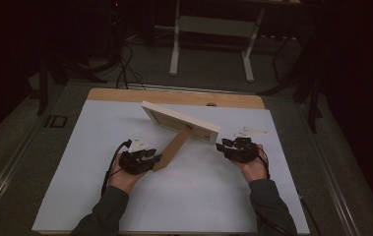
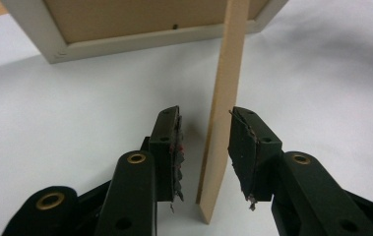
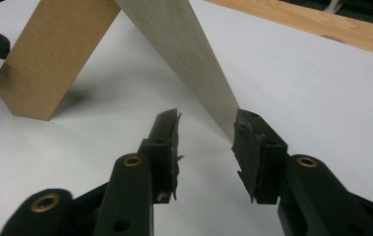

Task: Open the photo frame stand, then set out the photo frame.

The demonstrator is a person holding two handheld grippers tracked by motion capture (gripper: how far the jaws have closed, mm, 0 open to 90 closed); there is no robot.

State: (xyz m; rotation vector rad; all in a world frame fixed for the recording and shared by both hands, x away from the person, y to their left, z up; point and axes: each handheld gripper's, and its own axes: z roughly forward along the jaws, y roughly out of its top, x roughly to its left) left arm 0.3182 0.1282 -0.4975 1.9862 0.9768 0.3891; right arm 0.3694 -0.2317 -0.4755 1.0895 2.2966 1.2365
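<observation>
A pale wooden picture frame [image 1: 179, 120] stands on the white sheet with its back toward me, propped on a brown stand leg [image 1: 174, 146]. My left gripper [image 1: 144, 158] is at the leg's foot. In the left gripper view the leg [image 2: 223, 98] runs between the jaws of that gripper [image 2: 206, 113], with a gap on the left side, and the frame's back [image 2: 125, 19] is beyond. My right gripper [image 1: 226, 146] is by the frame's right end. In the right gripper view the gripper [image 3: 207, 115] stands open, and the frame's edge [image 3: 184, 49] ends just ahead of the right jaw's tip.
The white sheet [image 1: 199, 196] covers a wooden table whose bare strip [image 1: 174, 96] shows at the far edge. Beyond it, on the dark floor, stand the white legs of another table [image 1: 175, 44], with cables [image 1: 125, 69] to their left.
</observation>
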